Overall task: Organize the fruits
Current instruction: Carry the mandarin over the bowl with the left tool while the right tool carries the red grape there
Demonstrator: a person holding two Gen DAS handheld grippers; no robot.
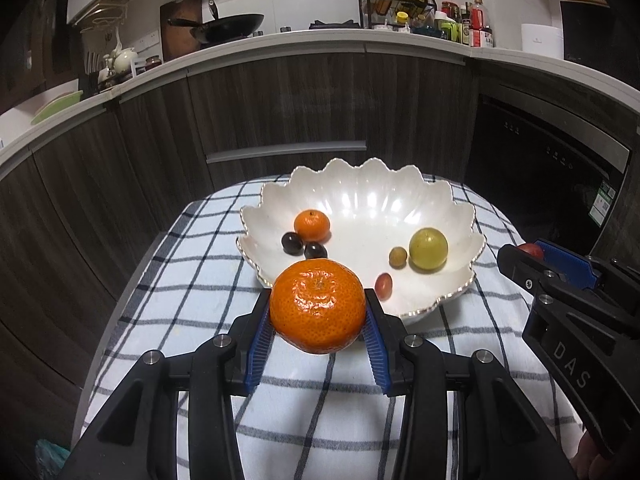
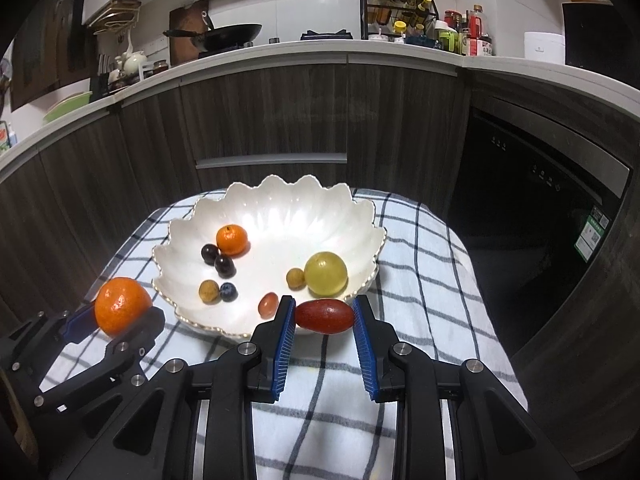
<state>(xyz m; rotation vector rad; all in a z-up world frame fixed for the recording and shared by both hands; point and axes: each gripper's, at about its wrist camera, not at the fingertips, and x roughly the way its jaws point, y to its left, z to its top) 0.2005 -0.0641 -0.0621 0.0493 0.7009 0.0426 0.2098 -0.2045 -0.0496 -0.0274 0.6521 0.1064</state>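
On a checked-cloth worktop [image 2: 420, 280], the left gripper [image 1: 318, 312] is clamping a mandarin [image 1: 318, 306] and the right gripper [image 2: 324, 316] a red date [image 2: 325, 316]. Both are best being released low inside the scalloped bowl [image 2: 360, 216].

Open middle of the bowl [image 2: 280, 236] between tangerine [image 2: 231, 239] and green fruit [image 2: 325, 273]; scalloped rim all round.

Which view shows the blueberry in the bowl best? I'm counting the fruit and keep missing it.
The right wrist view: the blueberry lies in plain sight near the front rim of the white bowl, beside a small brownish fruit. In the left wrist view the held tangerine seems to hide that spot; no blueberry shows there.
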